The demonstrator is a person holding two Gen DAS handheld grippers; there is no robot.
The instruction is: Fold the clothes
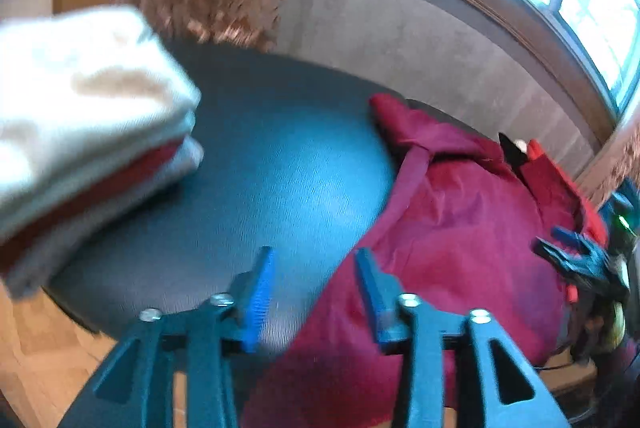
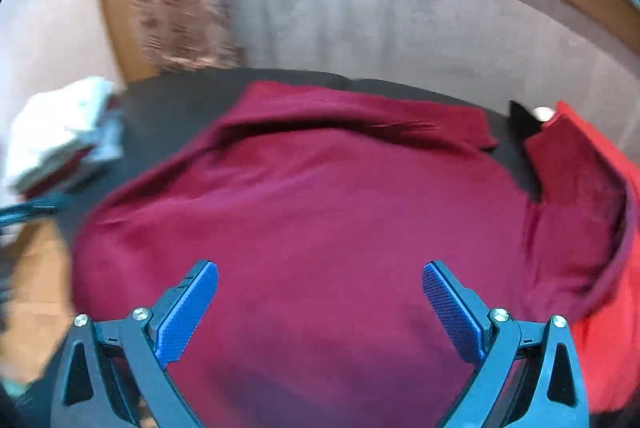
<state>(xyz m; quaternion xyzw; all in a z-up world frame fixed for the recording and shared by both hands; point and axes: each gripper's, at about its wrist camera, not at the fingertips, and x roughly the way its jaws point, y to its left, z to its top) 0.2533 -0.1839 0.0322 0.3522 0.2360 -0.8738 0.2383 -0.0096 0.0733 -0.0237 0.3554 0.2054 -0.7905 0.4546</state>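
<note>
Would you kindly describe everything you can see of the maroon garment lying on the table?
The maroon garment is soft, matte cloth, unfolded and spread wide over the dark round table. A rumpled fold runs along its far edge, and a banded strip shows in the left wrist view. Its near part hangs past the table's edge. At its right it meets a brighter red cloth. Both the left gripper and the right gripper are open above it, holding nothing.
</note>
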